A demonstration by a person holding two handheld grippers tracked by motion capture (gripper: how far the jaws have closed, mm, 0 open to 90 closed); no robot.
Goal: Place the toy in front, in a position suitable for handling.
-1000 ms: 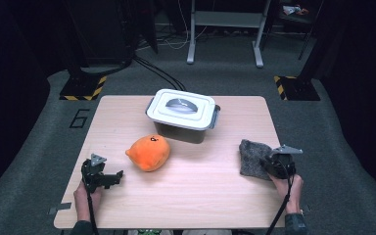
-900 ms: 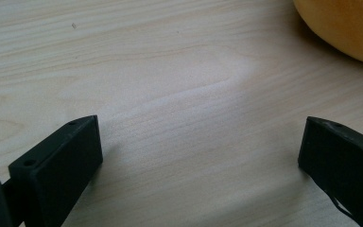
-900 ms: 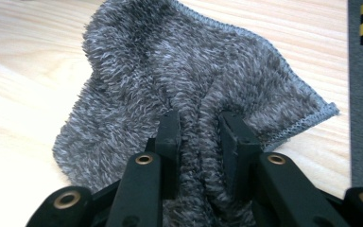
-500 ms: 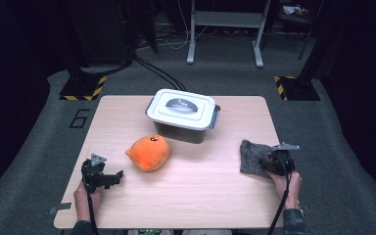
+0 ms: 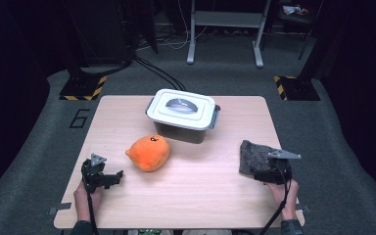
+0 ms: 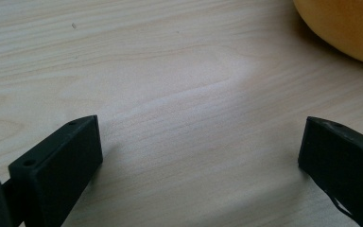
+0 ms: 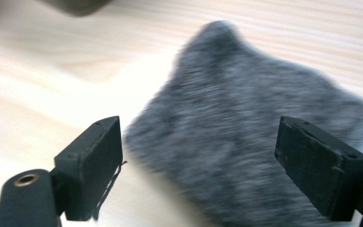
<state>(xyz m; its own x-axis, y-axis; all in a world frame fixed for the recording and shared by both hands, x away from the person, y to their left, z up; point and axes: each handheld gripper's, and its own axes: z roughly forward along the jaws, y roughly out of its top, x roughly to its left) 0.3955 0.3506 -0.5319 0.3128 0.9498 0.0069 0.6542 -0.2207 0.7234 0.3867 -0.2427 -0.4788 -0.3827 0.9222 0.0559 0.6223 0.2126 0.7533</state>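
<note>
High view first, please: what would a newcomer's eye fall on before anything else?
Most likely the orange plush toy, the brightest thing, lying left of centre on the wooden table. Behind it stands a grey box with a white lid. At the right edge, a grey felt cloth lies flat between the open jaws of the right hand-held gripper, which have just been opening.

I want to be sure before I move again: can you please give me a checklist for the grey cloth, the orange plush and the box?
1. Right tool open: ok; its jaws have just been opening and stand wide, with the grey cloth lying below them.
2. Cloth released onto the table: ok.
3. Left tool open, nothing between its jaws: ok.
4. Orange plush free, apart from the left tool: ok.
5. Box lid on: ok.
6. Lid latched: cannot tell.
</note>
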